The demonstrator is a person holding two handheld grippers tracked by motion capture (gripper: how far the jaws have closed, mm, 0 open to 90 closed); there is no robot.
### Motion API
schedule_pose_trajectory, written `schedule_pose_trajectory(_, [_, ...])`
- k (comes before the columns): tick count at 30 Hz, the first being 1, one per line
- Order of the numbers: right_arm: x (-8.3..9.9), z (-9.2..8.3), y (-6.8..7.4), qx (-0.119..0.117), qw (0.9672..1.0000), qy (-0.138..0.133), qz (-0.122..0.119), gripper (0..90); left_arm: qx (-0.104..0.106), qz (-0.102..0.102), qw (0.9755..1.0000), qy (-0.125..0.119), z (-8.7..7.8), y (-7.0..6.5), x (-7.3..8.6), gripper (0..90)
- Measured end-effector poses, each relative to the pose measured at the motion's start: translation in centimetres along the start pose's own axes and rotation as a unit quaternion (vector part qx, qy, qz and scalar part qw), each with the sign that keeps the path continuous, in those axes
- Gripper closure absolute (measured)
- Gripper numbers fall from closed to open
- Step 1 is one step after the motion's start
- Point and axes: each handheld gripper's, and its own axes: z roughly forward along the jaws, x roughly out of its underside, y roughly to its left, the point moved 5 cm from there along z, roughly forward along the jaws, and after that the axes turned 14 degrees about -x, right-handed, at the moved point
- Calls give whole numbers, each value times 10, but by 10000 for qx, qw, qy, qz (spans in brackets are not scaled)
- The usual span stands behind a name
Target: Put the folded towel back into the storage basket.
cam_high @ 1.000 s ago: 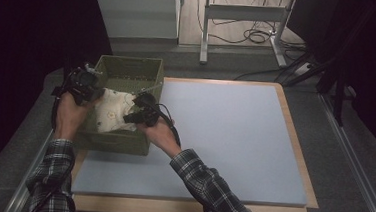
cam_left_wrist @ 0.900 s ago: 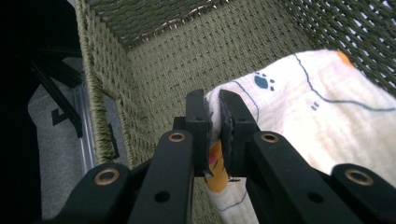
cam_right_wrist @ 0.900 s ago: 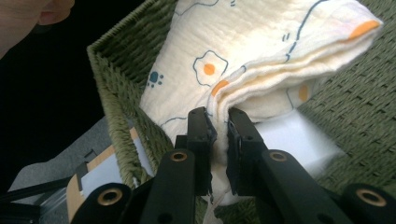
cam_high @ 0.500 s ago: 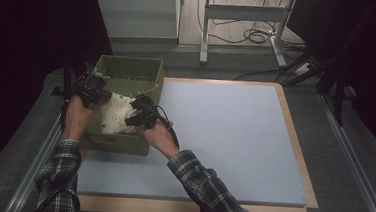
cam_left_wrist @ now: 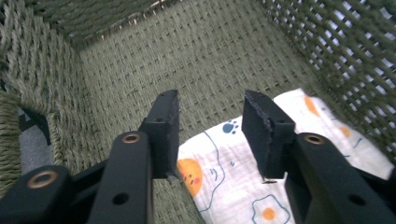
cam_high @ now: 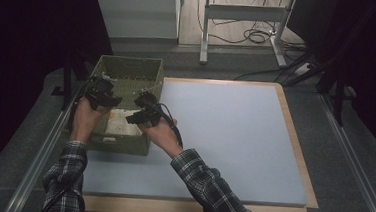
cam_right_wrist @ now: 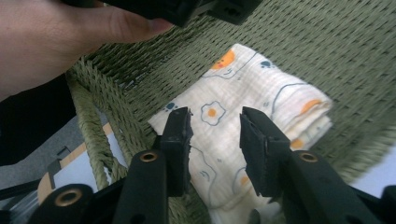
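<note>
A folded white cloth point(cam_high: 123, 123) printed with fried eggs and paw marks lies on the floor of a green woven basket point(cam_high: 128, 70) at the table's left edge. The same cloth point(cam_left_wrist: 243, 177) point(cam_right_wrist: 243, 135) lies flat under both pairs of jaws. My left gripper point(cam_high: 101, 96) point(cam_left_wrist: 210, 133) hangs over the basket's left side, and its jaws have just been opening, with nothing between them. My right gripper point(cam_high: 143, 114) point(cam_right_wrist: 215, 140) hovers over the cloth's right part; its jaws have also just been opening and hold nothing.
The basket stands on a pale blue mat point(cam_high: 224, 133) with a wooden border point(cam_high: 294, 138). Grey metal rails point(cam_high: 352, 162) run along both sides of the table. Table legs and cables point(cam_high: 251, 37) lie on the floor beyond.
Both grippers have sunk lower into the basket, then let go of the cloth. The cloth, bunched and lifted between them before, now lies folded on the basket floor.
</note>
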Motion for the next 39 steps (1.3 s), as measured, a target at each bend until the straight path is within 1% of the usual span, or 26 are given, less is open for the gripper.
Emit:
schedule_pose_trajectory(3, [1,-4,-1,14,10000,-13,-51,598,62,-57,10000,-23,-1,-2,-1,500])
schedule_pose_trajectory(4, [1,-7,0,32,9999,-23,-122,571,161,-94,9998,1,-1,-4,0,484])
schedule_pose_trajectory(5, [2,-9,0,41,9998,-25,-181,554,161,-94,9998,1,-1,-4,0,458])
schedule_pose_trajectory(6, [2,-11,1,65,9997,-30,-242,536,231,-92,9997,44,0,-7,0,428])
schedule_pose_trajectory(9, [2,-18,1,154,9989,-17,-444,491,266,-95,9996,61,0,-9,0,382])
schedule_pose_trajectory(10, [2,-21,2,189,9985,-35,-519,474,344,-119,9993,40,0,-11,-1,366])
schedule_pose_trajectory(11, [2,-23,2,202,9981,-59,-583,455,344,-119,9993,40,0,-11,-1,353])
schedule_pose_trajectory(13, [2,-28,2,238,9973,-71,-693,413,513,-167,9985,40,-1,-15,-3,316])
schedule_pose_trajectory(16, [2,-36,2,282,9961,-95,-830,364,542,-154,9984,83,-1,-19,-4,274])
schedule_pose_trajectory(17, [2,-36,2,282,9961,-95,-830,364,542,-154,9984,83,-1,-19,-4,258])
schedule_pose_trajectory(18, [4,-41,2,277,9958,-127,-863,337,584,-168,9981,116,-2,-22,-5,245])
schedule_pose_trajectory(19, [4,-41,2,277,9958,-127,-863,337,584,-168,9981,116,-2,-22,-5,233])
schedule_pose_trajectory(20, [6,-45,1,299,9954,-128,-903,318,582,-165,9981,124,-2,-24,-6,218])
schedule_pose_trajectory(22, [8,-51,1,311,9950,-152,-942,302,646,-213,9976,131,-3,-27,-8,205])
schedule_pose_trajectory(23, [8,-51,1,311,9950,-152,-942,302,646,-213,9976,131,-3,-27,-8,195])
schedule_pose_trajectory(24, [10,-56,0,316,9947,-160,-970,287,715,-250,9970,127,-4,-30,-11,181])
schedule_pose_trajectory(27, [14,-61,-1,350,9941,-132,-1023,273,760,-281,9967,104,-7,-33,-13,149])
schedule_pose_trajectory(28, [15,-63,-2,367,9936,-125,-1060,267,798,-309,9963,100,-8,-35,-15,149])
schedule_pose_trajectory(29, [19,-69,-4,369,9934,-114,-1077,256,829,-340,9959,85,-10,-37,-16,129])
schedule_pose_trajectory(32, [26,-76,-7,360,9934,-116,-1085,243,937,-394,9948,47,-13,-42,-20,104])
schedule_pose_trajectory(33, [26,-76,-7,360,9934,-116,-1085,243,937,-394,9948,47,-13,-42,-20,95])
schedule_pose_trajectory(34, [30,-82,-10,376,9932,-116,-1094,234,981,-422,9943,-3,-16,-45,-23,90])
schedule_pose_trajectory(37, [38,-90,-14,371,9933,-128,-1089,222,1016,-426,9939,-18,-19,-47,-25,75])
schedule_pose_trajectory(38, [40,-93,-16,392,9933,-135,-1078,219,1084,-467,9930,-83,-22,-49,-28,71])
schedule_pose_trajectory(39, [40,-93,-16,392,9933,-135,-1078,219,1084,-467,9930,-83,-22,-49,-28,69])
